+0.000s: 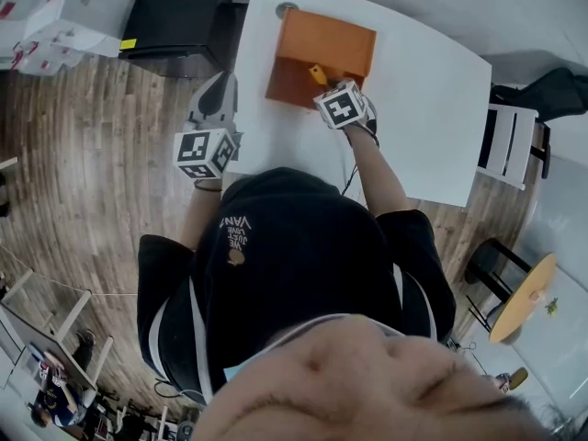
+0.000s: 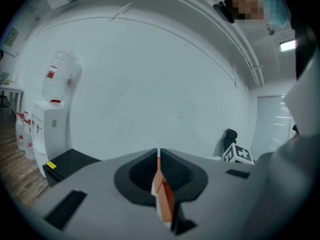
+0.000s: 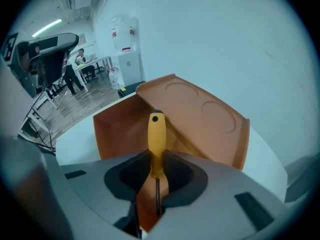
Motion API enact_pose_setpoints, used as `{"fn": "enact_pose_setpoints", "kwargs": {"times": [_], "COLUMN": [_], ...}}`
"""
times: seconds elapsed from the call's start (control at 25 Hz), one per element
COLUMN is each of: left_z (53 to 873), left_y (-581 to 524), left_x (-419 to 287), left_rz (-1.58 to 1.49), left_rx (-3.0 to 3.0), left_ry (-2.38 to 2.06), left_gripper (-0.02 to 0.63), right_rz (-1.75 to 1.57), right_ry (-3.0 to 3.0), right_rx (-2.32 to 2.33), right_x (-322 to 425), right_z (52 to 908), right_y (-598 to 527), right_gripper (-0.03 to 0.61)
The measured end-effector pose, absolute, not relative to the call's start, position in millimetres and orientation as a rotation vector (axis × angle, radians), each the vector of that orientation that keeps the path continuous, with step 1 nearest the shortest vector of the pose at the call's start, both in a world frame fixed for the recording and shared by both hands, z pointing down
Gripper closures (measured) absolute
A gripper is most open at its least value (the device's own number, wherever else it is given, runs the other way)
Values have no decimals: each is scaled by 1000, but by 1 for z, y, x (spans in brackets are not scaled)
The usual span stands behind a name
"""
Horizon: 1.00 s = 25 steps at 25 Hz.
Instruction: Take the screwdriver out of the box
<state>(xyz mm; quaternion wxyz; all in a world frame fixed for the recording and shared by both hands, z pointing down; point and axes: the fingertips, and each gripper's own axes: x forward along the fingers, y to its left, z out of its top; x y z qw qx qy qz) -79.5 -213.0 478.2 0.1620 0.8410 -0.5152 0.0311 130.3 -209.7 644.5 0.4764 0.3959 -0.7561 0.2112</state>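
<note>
In the head view the right gripper (image 1: 342, 107) sits at the near edge of the orange box (image 1: 322, 49), with the screwdriver (image 1: 317, 73) poking out just ahead of it. The left gripper (image 1: 209, 150) hangs off to the side. The left gripper view shows jaws shut on nothing. The right gripper view shows jaws squeezing the low end of the yellow handle. The screwdriver looks light, hard and smooth, so the fat handle seems best to hold.

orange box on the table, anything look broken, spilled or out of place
Nothing stands out. The orange box sits open and whole on the white table, its lid raised and nothing spilled around it. The yellow-handled screwdriver is clamped in the right gripper by the box, not lying loose.
</note>
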Motion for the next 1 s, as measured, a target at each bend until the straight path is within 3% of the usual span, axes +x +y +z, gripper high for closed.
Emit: {"fn": "enact_pose_setpoints", "kwargs": {"times": [1.0], "left_z": [460], "left_y": [-213], "left_x": [-53], "left_rz": [111], "left_rx": [2549], "left_ry": [-1301], "left_gripper": [586], "right_rz": [520], "right_ry": [-1993], "right_rx": [1280], "right_x": [128], "right_z": [570], "right_y": [-206], "right_gripper": [491]}}
